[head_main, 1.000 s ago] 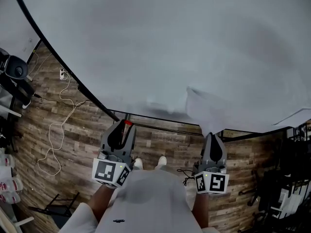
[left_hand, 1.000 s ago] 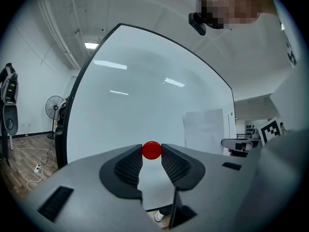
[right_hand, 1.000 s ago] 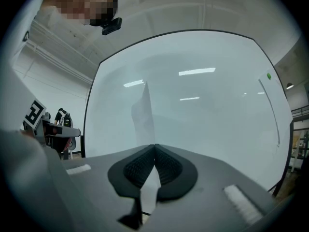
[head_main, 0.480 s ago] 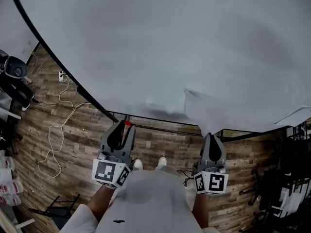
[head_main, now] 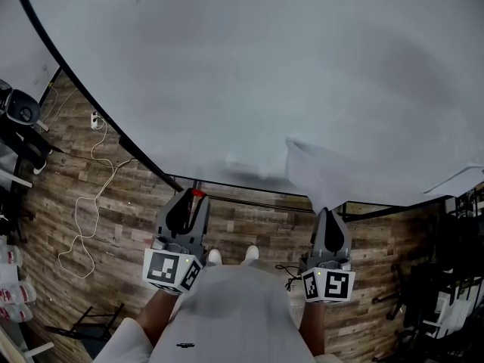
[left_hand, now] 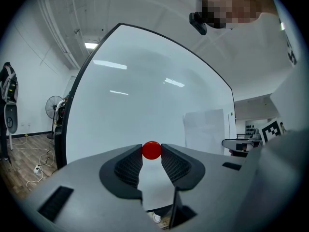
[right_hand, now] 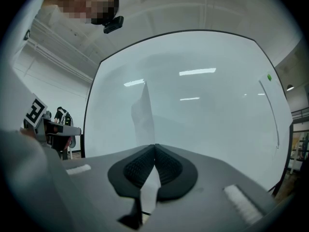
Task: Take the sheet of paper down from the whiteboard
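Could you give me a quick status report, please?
Left tongs shut on red magnet. Right tongs shut on sheet of paper, standing off whiteboard. Nothing in the way.

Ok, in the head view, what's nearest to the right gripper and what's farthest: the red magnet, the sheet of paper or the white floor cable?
From the right gripper:
1. sheet of paper, pinched in its tongs.
2. red magnet, to the left, in the tongs of the left gripper.
3. white cable, far left on the floor.
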Demonstrator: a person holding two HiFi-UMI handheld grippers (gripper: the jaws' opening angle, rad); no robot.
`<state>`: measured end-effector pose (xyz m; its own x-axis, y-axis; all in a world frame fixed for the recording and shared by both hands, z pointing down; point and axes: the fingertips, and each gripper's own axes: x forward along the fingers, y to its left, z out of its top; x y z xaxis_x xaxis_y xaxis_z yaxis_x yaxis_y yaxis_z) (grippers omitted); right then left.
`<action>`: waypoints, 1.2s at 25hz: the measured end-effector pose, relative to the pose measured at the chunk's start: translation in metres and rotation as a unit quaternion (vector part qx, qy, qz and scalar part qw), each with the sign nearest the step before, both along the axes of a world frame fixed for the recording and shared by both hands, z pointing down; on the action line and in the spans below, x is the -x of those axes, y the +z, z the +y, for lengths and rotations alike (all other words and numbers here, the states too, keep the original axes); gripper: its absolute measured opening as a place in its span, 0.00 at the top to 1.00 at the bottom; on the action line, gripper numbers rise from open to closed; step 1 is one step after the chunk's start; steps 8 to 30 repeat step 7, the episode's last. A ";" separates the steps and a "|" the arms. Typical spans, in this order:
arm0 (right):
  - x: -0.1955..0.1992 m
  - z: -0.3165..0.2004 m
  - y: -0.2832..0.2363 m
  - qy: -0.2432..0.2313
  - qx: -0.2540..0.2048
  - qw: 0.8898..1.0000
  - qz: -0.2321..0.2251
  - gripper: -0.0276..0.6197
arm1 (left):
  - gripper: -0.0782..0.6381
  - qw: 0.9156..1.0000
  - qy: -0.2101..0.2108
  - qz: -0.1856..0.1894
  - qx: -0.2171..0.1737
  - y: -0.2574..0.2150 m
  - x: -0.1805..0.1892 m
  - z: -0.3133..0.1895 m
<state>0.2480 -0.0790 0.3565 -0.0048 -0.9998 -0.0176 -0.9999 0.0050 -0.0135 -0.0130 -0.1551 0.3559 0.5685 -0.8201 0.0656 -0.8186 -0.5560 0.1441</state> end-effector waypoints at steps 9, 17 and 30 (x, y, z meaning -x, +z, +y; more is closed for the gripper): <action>0.000 0.002 0.000 -0.002 -0.002 1.000 0.001 0.94 | 0.72 1.000 0.000 -0.001 0.000 0.001 -0.001 0.003; 0.000 0.002 0.000 -0.002 -0.002 1.000 0.001 0.94 | 0.72 1.000 0.000 -0.001 0.000 0.001 -0.001 0.003; 0.000 0.002 0.000 -0.002 -0.002 1.000 0.001 0.94 | 0.72 1.000 0.000 -0.001 0.000 0.001 -0.001 0.003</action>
